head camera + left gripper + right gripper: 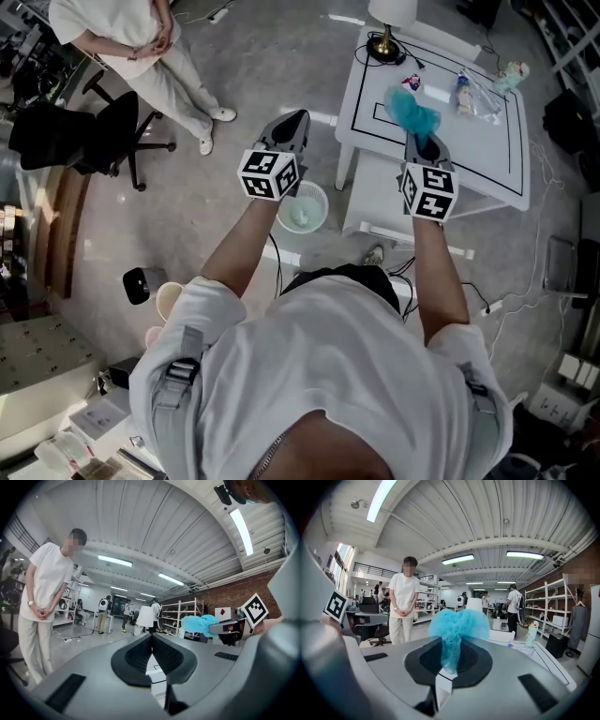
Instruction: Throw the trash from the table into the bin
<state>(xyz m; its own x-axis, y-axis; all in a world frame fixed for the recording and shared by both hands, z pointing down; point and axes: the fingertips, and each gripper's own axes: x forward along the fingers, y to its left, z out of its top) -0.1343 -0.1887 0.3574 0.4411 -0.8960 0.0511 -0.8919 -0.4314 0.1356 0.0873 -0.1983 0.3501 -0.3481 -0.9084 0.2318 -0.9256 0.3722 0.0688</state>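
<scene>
the white bench (487, 169) is standing at the upper right of the head view. the round white bin (324, 201) is sitting on the floor just off the bench's near left corner, with something pale lying inside (probably trash already thrown in, though i cannot tell what it is).

the right tool (422, 142) is clamping a fluffy blue net wad (412, 111) and holding it in the air above the bench's near left part, clear of the surface. the left tool (296, 120) is hovering closed above the floor near the bin, gripping nothing.

so the task is looking partly done. this wad is lifted but not yet over the bin, and it needs carrying left and down before letting go. a small bottle (463, 94), a clear wrapper (484, 101) and a red-and-white scrap (411, 82) are lying toward the bench's far edge and are waiting their turn.

only the head view is showing the bin and how the wad is placed relative to it. the right gripper view is showing what the head view is hiding: a thin tail of netting pinched between the pads, with the bulk puffing out beyond the tips. the left gripper view is confirming that tool's jaws are meeting with nothing between them.
</scene>
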